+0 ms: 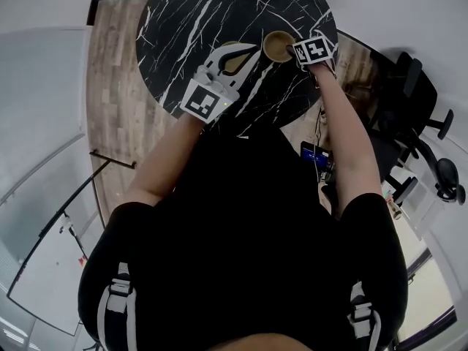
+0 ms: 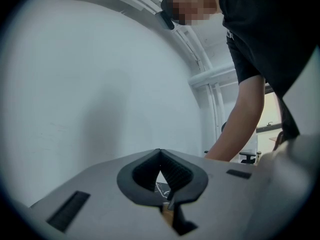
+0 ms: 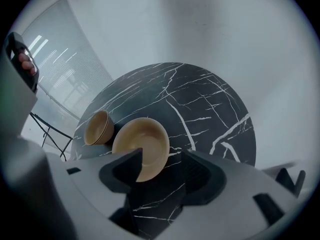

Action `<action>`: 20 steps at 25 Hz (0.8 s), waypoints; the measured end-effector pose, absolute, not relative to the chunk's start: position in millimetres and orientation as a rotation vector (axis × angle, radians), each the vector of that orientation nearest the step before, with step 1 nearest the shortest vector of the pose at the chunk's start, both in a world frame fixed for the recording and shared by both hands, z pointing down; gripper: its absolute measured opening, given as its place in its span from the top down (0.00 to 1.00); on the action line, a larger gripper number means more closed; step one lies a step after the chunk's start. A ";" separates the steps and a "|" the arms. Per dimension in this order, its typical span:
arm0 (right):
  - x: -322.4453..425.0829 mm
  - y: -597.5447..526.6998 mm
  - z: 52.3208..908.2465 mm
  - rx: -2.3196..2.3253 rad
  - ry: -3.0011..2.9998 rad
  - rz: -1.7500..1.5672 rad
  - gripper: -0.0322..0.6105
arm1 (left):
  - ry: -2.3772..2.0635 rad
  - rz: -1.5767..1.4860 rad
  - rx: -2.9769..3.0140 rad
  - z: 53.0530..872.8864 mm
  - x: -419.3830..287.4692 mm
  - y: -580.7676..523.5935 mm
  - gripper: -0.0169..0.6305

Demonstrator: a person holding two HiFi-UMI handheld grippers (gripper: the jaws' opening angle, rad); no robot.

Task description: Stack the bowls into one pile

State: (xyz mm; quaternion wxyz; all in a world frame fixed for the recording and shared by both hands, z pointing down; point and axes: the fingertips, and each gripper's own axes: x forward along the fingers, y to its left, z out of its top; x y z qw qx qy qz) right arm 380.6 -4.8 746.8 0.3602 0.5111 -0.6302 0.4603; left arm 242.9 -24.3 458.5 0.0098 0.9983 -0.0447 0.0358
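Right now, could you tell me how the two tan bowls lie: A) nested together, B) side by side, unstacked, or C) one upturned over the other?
B: the wide bowl and the smaller bowl sit next to each other on the marble table, neither inside the other.

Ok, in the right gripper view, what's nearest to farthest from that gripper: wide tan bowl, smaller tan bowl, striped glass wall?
1. Wide tan bowl, just past the jaws.
2. Smaller tan bowl, farther left.
3. Striped glass wall, far left, behind the black marble table.
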 end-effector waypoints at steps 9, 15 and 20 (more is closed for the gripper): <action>382.7 -6.9 768.7 1.325 -1.585 1.280 0.75 | -0.199 0.163 3.110 476.0 244.1 -33.1 0.97; 385.2 -7.8 767.0 1.347 -1.552 1.346 0.92 | -0.235 0.175 3.103 477.3 231.9 -35.8 0.97; 381.4 -8.8 757.3 1.344 -1.560 1.374 0.93 | -0.253 0.164 3.101 472.1 217.1 -38.9 0.97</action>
